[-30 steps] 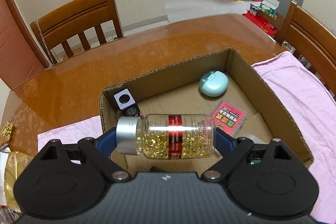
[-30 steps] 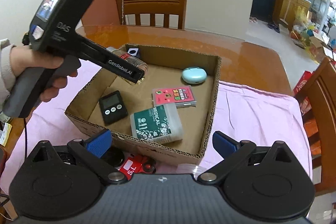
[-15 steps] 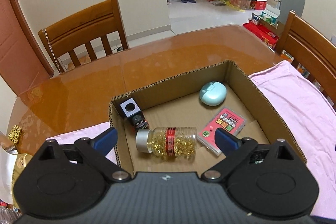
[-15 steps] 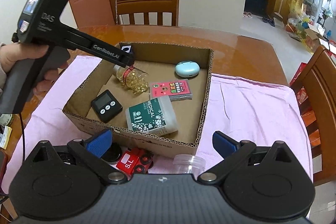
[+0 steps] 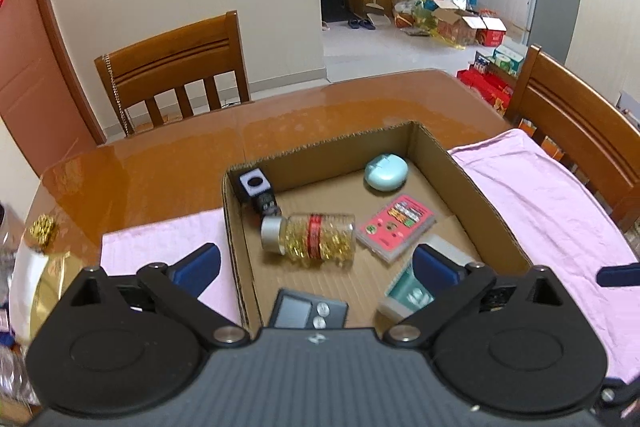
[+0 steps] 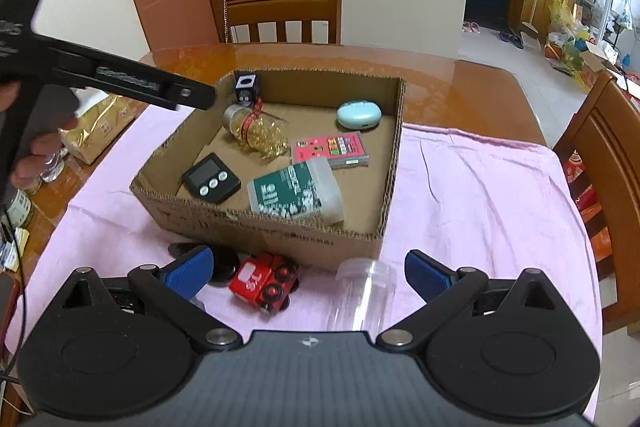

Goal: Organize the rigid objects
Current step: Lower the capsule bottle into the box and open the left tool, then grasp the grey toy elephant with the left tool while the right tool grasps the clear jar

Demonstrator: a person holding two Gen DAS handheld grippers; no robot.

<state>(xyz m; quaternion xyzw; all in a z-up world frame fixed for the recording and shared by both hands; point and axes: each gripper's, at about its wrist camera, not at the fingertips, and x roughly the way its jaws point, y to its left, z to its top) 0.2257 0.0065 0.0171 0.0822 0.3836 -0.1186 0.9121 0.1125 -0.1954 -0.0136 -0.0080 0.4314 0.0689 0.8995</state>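
Left gripper [image 5: 316, 263] hangs above the near-left part of the cardboard box [image 6: 272, 227], jaws opening, spread wide, nothing between them. The capsule bottle [image 5: 310, 237] lies on its side on the box floor, silver cap toward the left wall, apart from both pads, so the drop-off step looks done. It's clear plastic, packed with gold softgels, red label band round the middle; round, so it could roll.

Also in the box: black cube [image 6: 247, 85] in the far-left corner, digital timer [image 6: 211, 178], medical box [image 6: 296, 193], pink card pack [image 6: 330, 149], teal case [image 6: 359, 115].

Right gripper [image 6: 306, 269] is released too, jaws wide, low over the pink cloth [image 6: 480, 211] on the tabletop [image 5: 160, 167]. In front of the box: dark round thing [image 6: 224, 263], red toy train [image 6: 266, 281], clear plastic cup [image 6: 364, 291] on its side. Next move probably: right jaws drop on train or cup, close, lift over the near wall.
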